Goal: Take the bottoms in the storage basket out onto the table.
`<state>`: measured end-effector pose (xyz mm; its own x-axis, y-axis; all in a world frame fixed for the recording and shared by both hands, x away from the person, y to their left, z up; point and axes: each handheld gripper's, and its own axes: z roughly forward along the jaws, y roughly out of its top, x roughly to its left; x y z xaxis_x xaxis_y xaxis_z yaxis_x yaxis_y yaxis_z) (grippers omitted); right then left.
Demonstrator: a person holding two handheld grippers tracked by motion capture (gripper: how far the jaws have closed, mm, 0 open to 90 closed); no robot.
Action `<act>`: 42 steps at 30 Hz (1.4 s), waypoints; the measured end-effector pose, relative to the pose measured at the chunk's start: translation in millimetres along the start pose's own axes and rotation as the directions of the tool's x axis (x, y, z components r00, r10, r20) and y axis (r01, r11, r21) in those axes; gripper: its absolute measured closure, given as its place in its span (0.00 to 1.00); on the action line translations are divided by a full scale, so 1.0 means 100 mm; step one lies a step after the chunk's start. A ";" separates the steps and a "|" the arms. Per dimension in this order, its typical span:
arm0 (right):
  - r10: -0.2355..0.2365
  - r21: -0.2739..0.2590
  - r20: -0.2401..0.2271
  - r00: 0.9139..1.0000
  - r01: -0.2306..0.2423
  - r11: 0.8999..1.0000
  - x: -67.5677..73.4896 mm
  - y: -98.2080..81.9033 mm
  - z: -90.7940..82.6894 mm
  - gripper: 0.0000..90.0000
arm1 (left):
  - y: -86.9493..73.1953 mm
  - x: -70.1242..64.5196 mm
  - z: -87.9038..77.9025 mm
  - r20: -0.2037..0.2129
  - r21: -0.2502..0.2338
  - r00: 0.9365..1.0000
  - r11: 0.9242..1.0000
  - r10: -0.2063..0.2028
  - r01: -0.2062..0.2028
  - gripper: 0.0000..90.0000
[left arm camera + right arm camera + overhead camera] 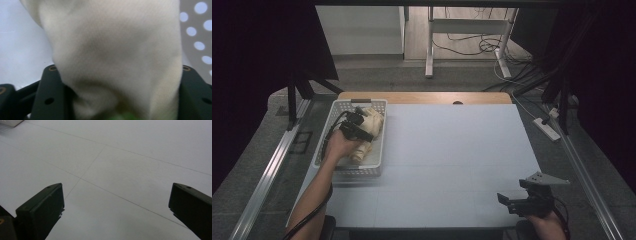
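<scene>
One wide table [452, 150], covered in a pale grey-blue sheet with a strip of wood showing along its far edge, takes up most of the room in front of me. At its far left corner sits a white perforated basket [328, 161], long side running away from the person. Inside it lies a bundle of cream cloth [373, 119], bunched toward the far end.

The person's left forearm reaches up from the near edge into the basket, and the left gripper [360, 127] is down among the fabric. From the left gripper view the cream cloth [117, 55] sits right between the two black jaws, pressed against both, so the gripper seems closed on it, though the picture is soft and close. The basket wall with its round holes [200, 27] shows just behind.

Well apart, at the near right corner, the right gripper [507, 199] rests low over bare table, its grey plate on top. In its own view the right gripper [116, 202] stands wide open with nothing between the jaws.
</scene>
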<state>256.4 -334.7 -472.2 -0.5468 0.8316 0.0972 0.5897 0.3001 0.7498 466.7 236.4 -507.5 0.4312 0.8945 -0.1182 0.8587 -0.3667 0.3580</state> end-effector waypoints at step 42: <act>0.006 0.002 -0.001 1.000 -0.006 1.000 -0.01 0.00 0.00 0.00 | -0.20 0.12 -0.58 0.063 -0.205 0.998 0.978 -0.015 0.028 0.53</act>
<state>257.0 -334.9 -472.3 -0.5435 0.8332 0.1021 0.5945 0.2962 0.7475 438.6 268.9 -462.1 0.4346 0.8821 -0.1815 0.7952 -0.2812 0.5372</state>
